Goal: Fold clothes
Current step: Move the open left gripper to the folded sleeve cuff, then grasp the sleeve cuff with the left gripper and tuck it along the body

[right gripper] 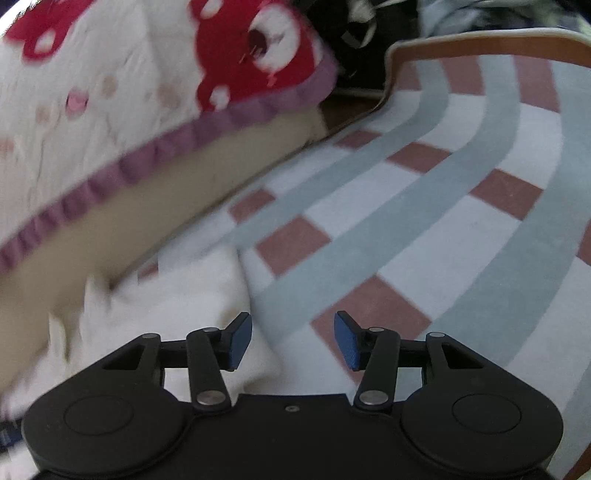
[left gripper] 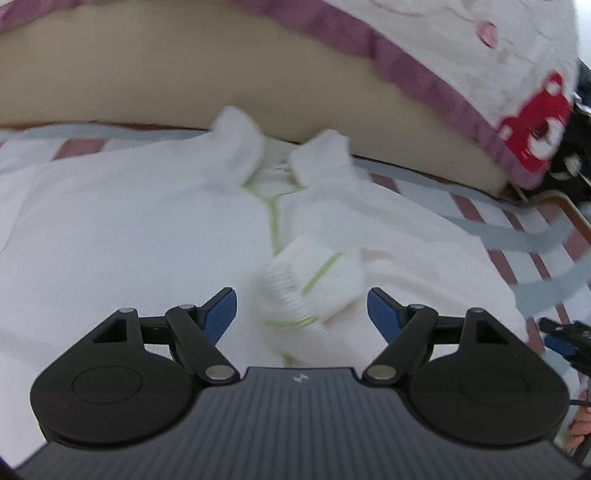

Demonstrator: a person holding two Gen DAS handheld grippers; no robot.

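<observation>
A white knitted garment (left gripper: 129,221) with thin green trim lies spread on a checked rug (left gripper: 524,236), collar (left gripper: 236,136) toward the far side. A ribbed sleeve cuff (left gripper: 310,295) lies folded across its middle. My left gripper (left gripper: 301,314) is open, its blue pads either side of that cuff, holding nothing. My right gripper (right gripper: 293,341) is open and empty over the rug (right gripper: 406,206), with an edge of the white garment (right gripper: 192,295) just left of its left finger. The right gripper also shows at the right edge of the left wrist view (left gripper: 565,339).
A bed or cushion with a beige side (left gripper: 184,74) and a white cover with purple trim and red print (left gripper: 532,133) borders the far side of the rug. In the right wrist view it (right gripper: 110,110) lies at the left. Dark clutter (right gripper: 351,33) sits behind the rug's brown edge.
</observation>
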